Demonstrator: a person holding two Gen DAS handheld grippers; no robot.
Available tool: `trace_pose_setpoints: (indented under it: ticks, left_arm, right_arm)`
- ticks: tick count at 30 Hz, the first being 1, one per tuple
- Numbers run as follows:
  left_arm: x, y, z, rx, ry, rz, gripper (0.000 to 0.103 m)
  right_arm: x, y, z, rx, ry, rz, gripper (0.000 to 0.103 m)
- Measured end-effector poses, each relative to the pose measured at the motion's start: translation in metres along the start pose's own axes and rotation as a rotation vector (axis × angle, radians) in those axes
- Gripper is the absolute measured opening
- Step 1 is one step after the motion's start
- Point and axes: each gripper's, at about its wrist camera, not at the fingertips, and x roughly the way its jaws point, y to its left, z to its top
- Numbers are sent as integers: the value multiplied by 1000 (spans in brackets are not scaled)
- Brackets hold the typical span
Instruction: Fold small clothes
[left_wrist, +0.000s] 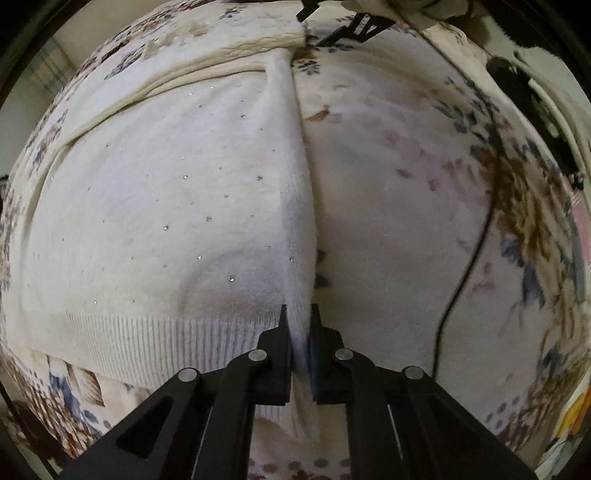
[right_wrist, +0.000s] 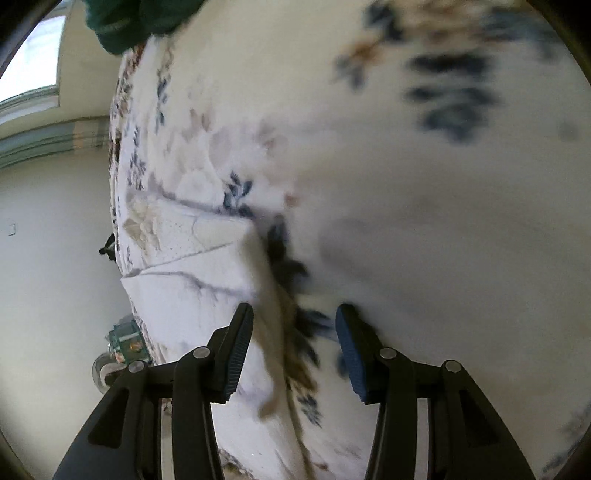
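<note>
A white knit sweater (left_wrist: 166, 206) with tiny sparkling studs and a ribbed hem lies flat on a floral blanket (left_wrist: 399, 184). My left gripper (left_wrist: 299, 321) points steeply down and is shut on the sweater's folded right edge, just above the hem. In the blurred right wrist view, my right gripper (right_wrist: 295, 317) stands open over the blanket (right_wrist: 443, 221). The sweater's (right_wrist: 192, 288) far corner lies under and beside its left finger. The fabric edge runs between the fingers, and the pads do not press on it.
A thin black cable (left_wrist: 476, 251) runs across the blanket to the right of the sweater. A dark green garment (right_wrist: 129, 18) lies at the blanket's far end. Pale floor (right_wrist: 55, 258) and a small greenish box (right_wrist: 125, 339) show beyond the bed's left edge.
</note>
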Motion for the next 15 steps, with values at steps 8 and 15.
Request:
trace_pose_setpoints:
  ticks: [8,15]
  left_arm:
    - [-36,46,11,-150,-29,-87,4]
    - [-50,78,13,-183,-69,-75,4]
  right_arm:
    - [13,38,4,-87,-49,-83,11]
    - [12,47,16,-57,-13,-132,30]
